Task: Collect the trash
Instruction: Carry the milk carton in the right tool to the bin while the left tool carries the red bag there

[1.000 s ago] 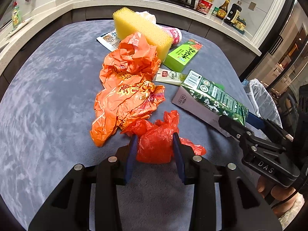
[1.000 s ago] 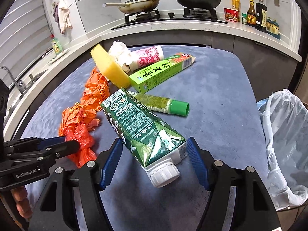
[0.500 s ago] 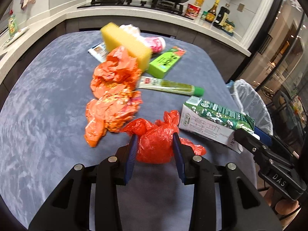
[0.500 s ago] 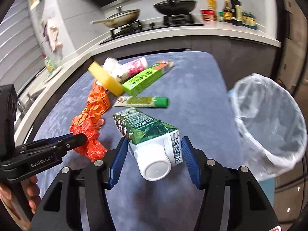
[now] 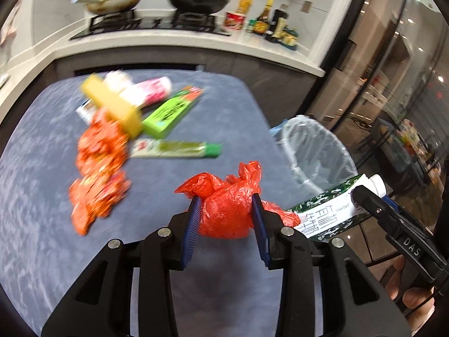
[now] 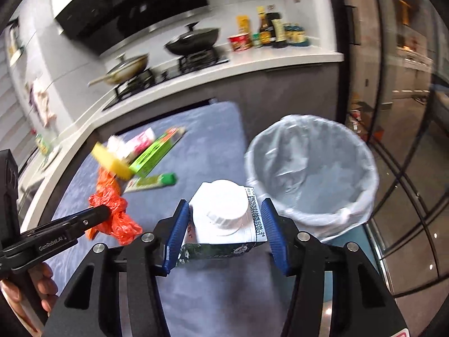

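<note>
Red bag [image 5: 224,210], green-and-white carton [image 6: 224,216]

Both grippers now hang higher above the blue table [image 5: 42,168] than a second ago, swung toward the lined bin [image 6: 311,168], which fills far more of each view. The red bag [image 5: 224,213], pinched by the left gripper [image 5: 226,210], is off the table and away from the orange wrappers [image 5: 98,174]. The green carton [image 6: 224,219], in the right gripper [image 6: 224,224], now points cap-first at the camera, beside the bin's rim.
</note>
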A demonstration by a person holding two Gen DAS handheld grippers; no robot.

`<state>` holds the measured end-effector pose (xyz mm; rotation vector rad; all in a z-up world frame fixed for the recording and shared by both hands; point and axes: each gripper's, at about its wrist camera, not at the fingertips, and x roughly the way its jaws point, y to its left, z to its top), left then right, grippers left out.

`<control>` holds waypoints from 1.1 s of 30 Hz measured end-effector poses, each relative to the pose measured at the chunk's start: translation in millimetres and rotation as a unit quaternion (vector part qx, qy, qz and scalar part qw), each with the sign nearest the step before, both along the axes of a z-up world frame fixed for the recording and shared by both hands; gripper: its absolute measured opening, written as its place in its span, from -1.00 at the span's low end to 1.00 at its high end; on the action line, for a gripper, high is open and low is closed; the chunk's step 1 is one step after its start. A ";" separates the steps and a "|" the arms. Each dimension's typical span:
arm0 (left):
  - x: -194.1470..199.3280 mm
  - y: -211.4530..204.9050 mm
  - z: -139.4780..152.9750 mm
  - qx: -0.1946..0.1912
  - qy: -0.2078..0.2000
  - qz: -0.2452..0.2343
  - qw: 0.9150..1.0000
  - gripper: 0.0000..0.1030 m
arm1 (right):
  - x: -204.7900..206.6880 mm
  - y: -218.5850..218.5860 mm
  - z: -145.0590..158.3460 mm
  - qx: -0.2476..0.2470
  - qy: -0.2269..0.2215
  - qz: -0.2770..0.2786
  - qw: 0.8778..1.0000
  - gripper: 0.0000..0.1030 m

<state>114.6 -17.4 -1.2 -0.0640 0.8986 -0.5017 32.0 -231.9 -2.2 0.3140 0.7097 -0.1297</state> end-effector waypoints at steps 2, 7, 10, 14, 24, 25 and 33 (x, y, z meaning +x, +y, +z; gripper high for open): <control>3.8 -16.1 6.1 -0.004 -0.006 -0.015 1.000 -0.33 | -2.9 -16.0 4.5 -0.002 -0.008 -0.018 1.000 -0.01; 17.5 -67.4 21.5 -0.014 -0.026 -0.058 0.998 -0.33 | -1.9 -58.2 17.1 -0.014 -0.025 -0.065 0.997 -0.01; 29.8 -99.1 24.8 -0.023 -0.028 -0.081 0.996 -0.33 | 1.1 -84.7 22.4 -0.025 -0.034 -0.095 0.995 -0.17; 47.4 -143.0 18.9 -0.036 -0.018 -0.109 0.993 -0.33 | 13.3 -117.7 15.9 -0.030 -0.023 -0.131 0.991 -0.23; 76.3 -222.5 -29.0 -0.009 0.029 -0.141 0.989 -0.24 | 30.9 -159.7 -15.6 -0.028 0.005 -0.164 0.986 -0.13; 76.4 -225.2 -30.9 -0.006 0.029 -0.142 0.989 -0.19 | 30.1 -161.7 -15.9 -0.025 0.004 -0.167 0.986 -0.04; 68.8 -217.6 -27.0 0.005 0.013 -0.133 0.991 0.10 | 22.5 -154.6 -5.0 -0.031 -0.012 -0.166 0.986 0.10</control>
